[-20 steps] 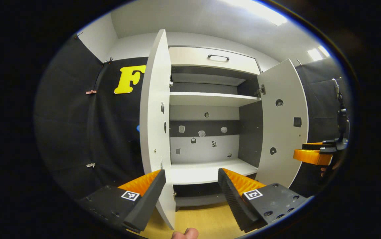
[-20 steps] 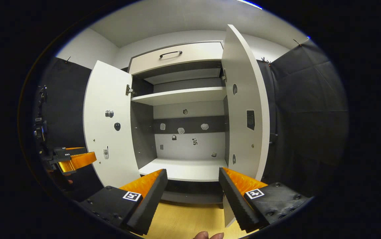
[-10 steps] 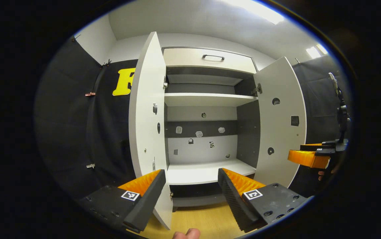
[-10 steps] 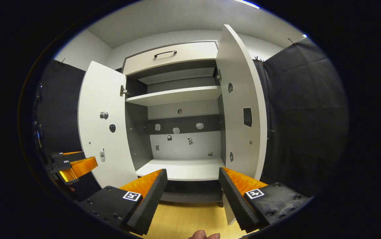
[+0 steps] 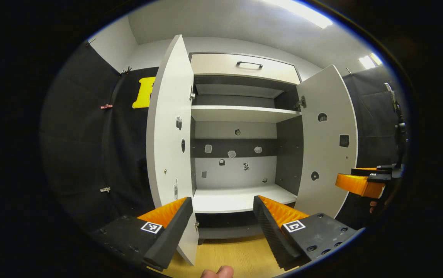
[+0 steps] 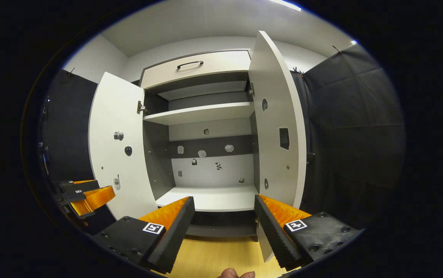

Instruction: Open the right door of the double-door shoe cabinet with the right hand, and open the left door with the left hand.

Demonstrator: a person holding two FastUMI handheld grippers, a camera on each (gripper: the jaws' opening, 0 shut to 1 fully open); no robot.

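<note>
Standing open both ways: left door [image 5: 169, 127], right door [image 6: 277, 127]; stiff, probably light panels, best held at free edge. Left gripper [image 5: 221, 220] and right gripper [image 6: 223, 220] jaws spread, empty.

Left gripper view looks forward over the left gripper [image 5: 221, 220], low and near the open shoe cabinet [image 5: 240, 114], just right of its left door [image 5: 169, 127]. Right gripper view looks forward over the right gripper [image 6: 223, 222], just left of the right door [image 6: 277, 119]. Both share the shelves, and each catches the other gripper off to its side.
</note>
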